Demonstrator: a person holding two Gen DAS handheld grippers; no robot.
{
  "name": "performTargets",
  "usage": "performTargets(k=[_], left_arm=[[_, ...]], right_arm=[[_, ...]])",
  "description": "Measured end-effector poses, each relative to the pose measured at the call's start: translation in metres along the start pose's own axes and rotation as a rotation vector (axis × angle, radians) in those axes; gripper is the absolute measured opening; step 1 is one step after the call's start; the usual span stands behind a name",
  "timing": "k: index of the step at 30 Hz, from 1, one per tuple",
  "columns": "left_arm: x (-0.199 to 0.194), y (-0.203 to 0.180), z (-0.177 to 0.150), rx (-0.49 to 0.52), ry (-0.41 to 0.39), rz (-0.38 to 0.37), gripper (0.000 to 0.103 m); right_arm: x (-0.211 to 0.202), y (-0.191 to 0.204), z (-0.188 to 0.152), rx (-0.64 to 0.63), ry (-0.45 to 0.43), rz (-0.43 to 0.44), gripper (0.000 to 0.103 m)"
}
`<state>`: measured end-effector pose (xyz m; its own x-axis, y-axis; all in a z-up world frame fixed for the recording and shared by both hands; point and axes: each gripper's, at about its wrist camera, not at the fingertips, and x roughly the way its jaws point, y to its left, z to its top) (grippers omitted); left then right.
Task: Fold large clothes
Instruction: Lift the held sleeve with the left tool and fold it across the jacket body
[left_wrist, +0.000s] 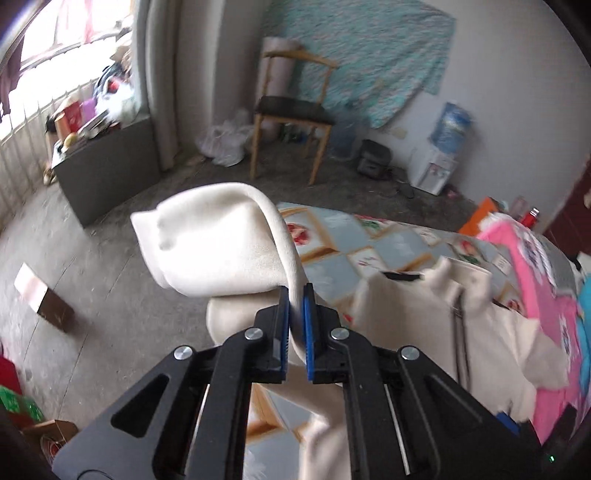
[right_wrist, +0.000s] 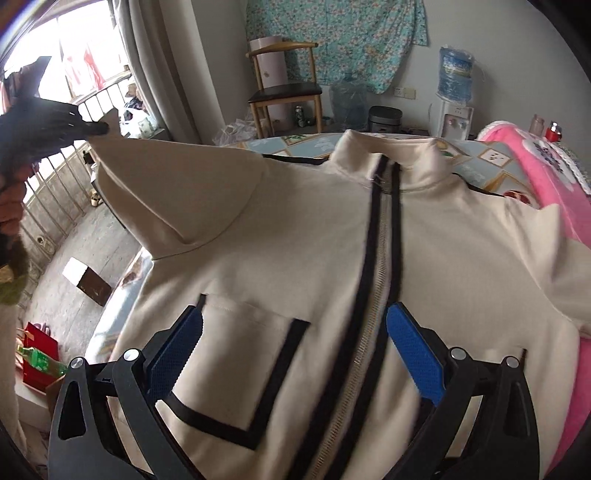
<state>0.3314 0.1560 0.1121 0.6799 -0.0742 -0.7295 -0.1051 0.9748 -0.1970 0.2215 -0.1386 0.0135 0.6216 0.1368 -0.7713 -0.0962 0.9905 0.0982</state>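
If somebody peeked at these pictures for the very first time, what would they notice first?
Probably the big cream jacket spread front-up across the bed, its black-edged zipper running down the middle. Next, the left gripper pinching the jacket's sleeve and holding it up in the air at the jacket's left side. The right gripper hovers open over the jacket's chest, and a bright pink blanket lies at the right.

A cream zip-front jacket (right_wrist: 424, 258) is being spread face-up, its sleeve (right_wrist: 155, 184) being lifted toward ten o'clock.
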Motion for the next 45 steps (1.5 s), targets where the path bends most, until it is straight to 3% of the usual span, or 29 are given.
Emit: performTargets(k=[4,7,8,9,12,15,19,23,26,28,32,34,35,36,38,40,45], left_arm=[[-0.030,-0.069,-0.047,0.062,0.001,-0.145,0.007],[-0.026,-0.111,-0.107,0.123,0.029,-0.233,0.010],[-0.019,-0.118,-0.127,0.133,0.054,-0.259,0.017],[-0.011,-0.124,-0.146,0.133,0.083,-0.272,0.026],[-0.003,-0.123,-0.197,0.114,0.151,-0.306,0.035],[-0.014,-0.104,-0.223,0.077,0.157,-0.316,0.041],[-0.029,-0.071,-0.221,0.056,0.091,-0.243,0.045],[-0.010,-0.046,-0.179,0.056,0.084,-0.158,0.045],[0.020,-0.028,-0.144,0.061,0.066,-0.117,0.054],[0.043,-0.018,-0.124,0.046,0.090,-0.153,0.066],[0.097,-0.004,-0.091,-0.047,0.229,-0.301,0.067],[0.117,-0.006,-0.085,-0.078,0.278,-0.347,0.064],[0.125,-0.010,-0.086,-0.078,0.297,-0.369,0.055],[0.129,-0.012,-0.088,-0.070,0.319,-0.364,0.034],[0.127,-0.019,-0.091,-0.026,0.340,-0.331,0.011],[0.107,-0.020,-0.093,-0.006,0.309,-0.329,0.007],[0.011,-0.026,-0.107,0.011,0.211,-0.452,0.006]], right_arm=[[-0.020,-0.027,-0.013,0.041,-0.008,-0.041,0.097],[-0.033,-0.057,-0.025,0.094,-0.002,-0.089,0.097],[-0.035,-0.065,-0.027,0.106,0.006,-0.098,0.097],[-0.037,-0.073,-0.028,0.117,0.015,-0.109,0.097],[-0.045,-0.087,-0.029,0.125,0.024,-0.119,0.097],[-0.048,-0.087,-0.024,0.122,0.008,-0.082,0.097],[-0.042,-0.072,-0.012,0.158,0.003,0.080,0.097],[-0.022,-0.039,-0.009,0.195,0.049,0.274,0.096],[-0.011,-0.017,-0.013,0.192,0.095,0.340,0.094],[-0.004,-0.007,-0.018,0.192,0.127,0.355,0.091],[0.001,-0.001,-0.031,0.178,0.183,0.327,0.091],[0.001,-0.004,-0.036,0.182,0.199,0.308,0.091],[0.000,-0.007,-0.038,0.189,0.205,0.299,0.091],[0.000,-0.009,-0.039,0.194,0.206,0.291,0.091],[-0.006,-0.016,-0.040,0.198,0.197,0.273,0.088],[-0.011,-0.021,-0.040,0.196,0.183,0.257,0.085],[-0.018,-0.037,-0.043,0.224,0.157,0.253,0.075]])
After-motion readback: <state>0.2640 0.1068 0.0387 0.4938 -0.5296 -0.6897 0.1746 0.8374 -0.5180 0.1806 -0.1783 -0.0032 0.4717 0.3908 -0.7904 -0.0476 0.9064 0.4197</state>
